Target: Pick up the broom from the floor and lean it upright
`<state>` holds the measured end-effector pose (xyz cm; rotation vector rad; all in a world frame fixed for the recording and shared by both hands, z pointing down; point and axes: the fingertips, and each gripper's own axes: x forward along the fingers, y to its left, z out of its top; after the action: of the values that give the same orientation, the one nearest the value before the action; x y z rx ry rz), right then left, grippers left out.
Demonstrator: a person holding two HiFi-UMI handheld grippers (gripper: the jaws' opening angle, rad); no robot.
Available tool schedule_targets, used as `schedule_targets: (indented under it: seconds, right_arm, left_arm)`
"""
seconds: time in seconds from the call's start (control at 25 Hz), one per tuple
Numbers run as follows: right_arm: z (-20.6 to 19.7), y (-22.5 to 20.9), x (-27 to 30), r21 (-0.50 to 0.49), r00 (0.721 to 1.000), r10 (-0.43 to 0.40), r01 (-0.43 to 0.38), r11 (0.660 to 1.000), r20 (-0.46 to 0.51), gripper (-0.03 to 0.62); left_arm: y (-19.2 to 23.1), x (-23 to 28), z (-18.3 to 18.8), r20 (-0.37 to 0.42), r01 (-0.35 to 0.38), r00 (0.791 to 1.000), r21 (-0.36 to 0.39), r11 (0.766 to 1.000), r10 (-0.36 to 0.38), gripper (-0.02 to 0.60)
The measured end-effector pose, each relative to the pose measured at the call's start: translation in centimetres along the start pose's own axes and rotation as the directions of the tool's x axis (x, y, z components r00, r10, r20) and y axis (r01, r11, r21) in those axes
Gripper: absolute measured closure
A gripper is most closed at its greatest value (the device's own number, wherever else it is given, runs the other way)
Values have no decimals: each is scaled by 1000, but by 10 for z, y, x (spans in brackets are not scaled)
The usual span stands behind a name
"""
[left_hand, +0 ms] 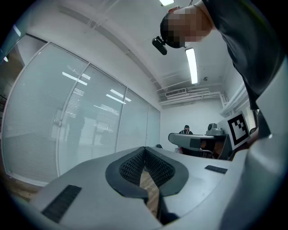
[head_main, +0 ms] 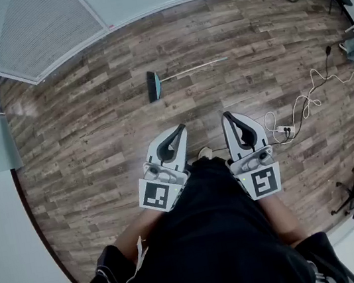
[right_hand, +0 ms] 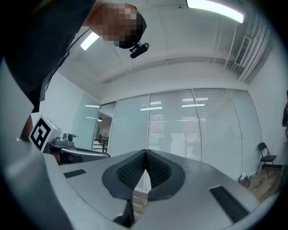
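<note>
Head view: broom (head_main: 179, 75) crosswise, brush-end left

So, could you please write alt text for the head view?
A broom lies flat on the wood floor, beyond the left hand-held gripper and the right hand-held gripper, both shut and empty, side by side. Cables trail at the right.

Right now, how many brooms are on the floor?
1. The broom lies flat on the wood floor, near the glass wall. I see no others.
</note>
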<state>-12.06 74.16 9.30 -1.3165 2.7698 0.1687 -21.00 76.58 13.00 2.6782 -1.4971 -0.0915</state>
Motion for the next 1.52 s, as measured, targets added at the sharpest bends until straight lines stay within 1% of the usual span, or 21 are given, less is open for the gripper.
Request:
schedule_targets:
  seconds: [0.12,0.32,0.44,0.52,0.64,0.76,0.88,1.04,1.2,1.28,1.36,1.44,1.52]
  right_arm:
    - [-1,-3,-1,0,1000,1,-1,1000,3,574]
    - [-20,-13,-14,19,998,-13,14,1000,-64,574]
    - [-17,-15,-19,-88,998,-17,12,996,-58,574]
    - [-15,-18,-23,-113,999,-12,6,994,-52,574]
    - [-15,-27,-27,-89,999,-16,12,996,-45,574]
    - [-23,-39,-26,-87,998,-20,14,996,-59,574]
    - [-32,-51,-19,-64,996,-39,34,997,-77,574]
    - [-47,-80,-7,-49,991,-71,66,997,-110,574]
    - [-59,-120,15,-64,983,-124,116,991,-132,574]
    - [-64,-145,36,-68,979,-150,142,988,-135,574]
    - [-68,-172,63,-27,975,-171,169,985,-139,574]
    - [-67,-195,91,9,975,-174,177,984,-137,574]
    - [-66,-217,121,17,974,-179,183,983,-142,574]
  left_arm:
    - [2,2,-1,-1,-15,1000,-6,1000,15,561]
    - [-6,6,-3,32,-28,999,-15,999,29,561]
    - [-7,8,-4,19,-42,999,-23,999,43,561]
    - [-8,11,-7,12,-50,999,-28,998,50,561]
    - [-9,19,-10,2,-48,999,-33,998,49,561]
    - [-7,32,-14,-3,-42,999,-44,998,42,561]
    - [8,48,-20,-10,-58,998,-59,997,58,561]
    - [36,82,-32,-37,-68,997,-76,995,65,561]
    - [58,129,-38,-31,-40,999,-84,996,38,561]
    - [73,158,-38,-19,-22,1000,-93,995,21,561]
    - [90,190,-35,-14,-9,1000,-99,995,8,561]
    - [107,220,-32,-25,4,1000,-92,996,-6,561]
    - [127,250,-27,-37,11,999,-86,996,-15,561]
